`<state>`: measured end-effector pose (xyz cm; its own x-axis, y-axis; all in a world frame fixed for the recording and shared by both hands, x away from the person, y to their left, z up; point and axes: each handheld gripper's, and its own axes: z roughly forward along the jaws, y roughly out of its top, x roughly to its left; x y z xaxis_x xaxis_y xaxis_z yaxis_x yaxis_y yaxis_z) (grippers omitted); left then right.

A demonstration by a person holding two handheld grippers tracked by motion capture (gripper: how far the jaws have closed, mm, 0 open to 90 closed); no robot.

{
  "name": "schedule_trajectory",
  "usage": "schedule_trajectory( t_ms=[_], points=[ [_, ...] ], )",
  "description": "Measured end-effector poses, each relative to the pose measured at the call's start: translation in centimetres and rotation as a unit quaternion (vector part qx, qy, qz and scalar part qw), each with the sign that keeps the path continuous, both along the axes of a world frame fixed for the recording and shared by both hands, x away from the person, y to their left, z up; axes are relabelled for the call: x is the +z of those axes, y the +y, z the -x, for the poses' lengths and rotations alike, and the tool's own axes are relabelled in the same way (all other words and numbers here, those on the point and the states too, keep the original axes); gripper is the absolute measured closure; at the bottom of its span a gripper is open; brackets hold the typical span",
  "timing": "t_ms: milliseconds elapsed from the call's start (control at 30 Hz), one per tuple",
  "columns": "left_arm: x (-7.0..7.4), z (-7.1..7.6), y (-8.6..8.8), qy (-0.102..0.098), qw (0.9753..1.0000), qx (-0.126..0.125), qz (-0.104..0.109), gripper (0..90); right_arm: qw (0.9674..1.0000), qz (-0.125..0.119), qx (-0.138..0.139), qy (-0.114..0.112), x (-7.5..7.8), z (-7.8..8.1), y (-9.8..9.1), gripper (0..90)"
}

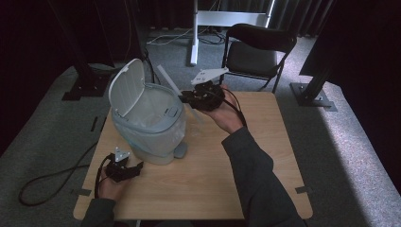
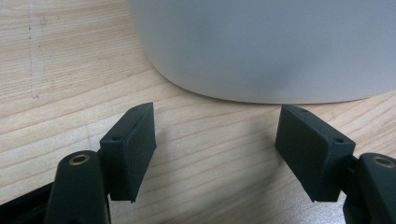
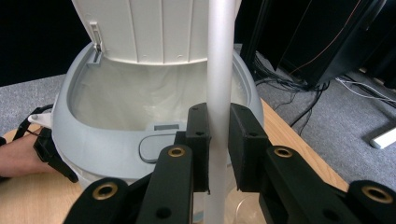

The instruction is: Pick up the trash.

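While the bin (image 1: pixel 150 124) stands on the table (image 1: pixel 203 175) with its lid (image 1: pixel 126 86) swung up and a thin liner showing inside the rim, we judge the opening part of the job to be done and the drop itself still to come. Our right gripper (image 3: pixel 218 140) has its jaws closed on a pale, slender stick (image 3: pixel 218 70), which runs upright between the pads in the right gripper view and slants up and away toward the bin in the high view (image 1: pixel 169 81). We hold that stick just beside the bin's front rim, near the grey push button (image 3: pixel 161 145), above the table rather than over the open mouth, as far as we can tell.

Our left gripper (image 2: pixel 215 140) rests low on the wood at the near left of the bin, jaws standing apart with nothing between them; the bin's white wall (image 2: pixel 271 51) rises just ahead of the pads, apart from them.

What is left, as we read it: bring the stick over the opening, let it go into the liner, and then, if the work calls for it, shut the lid. We cannot see whether anything already lies at the bottom of the liner.
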<state>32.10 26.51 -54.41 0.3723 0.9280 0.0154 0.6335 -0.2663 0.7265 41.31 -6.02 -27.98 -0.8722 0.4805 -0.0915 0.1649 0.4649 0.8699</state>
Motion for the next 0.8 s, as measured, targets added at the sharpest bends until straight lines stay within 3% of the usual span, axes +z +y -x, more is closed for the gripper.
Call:
schedule_trajectory(
  t_ms=[800],
  points=[
    [0.0,0.0,0.0,0.000,1.0000,0.000,0.000,28.9,0.9998,-0.016,0.010,0.000,1.5,-0.1,1.4,78.9]
  ],
)
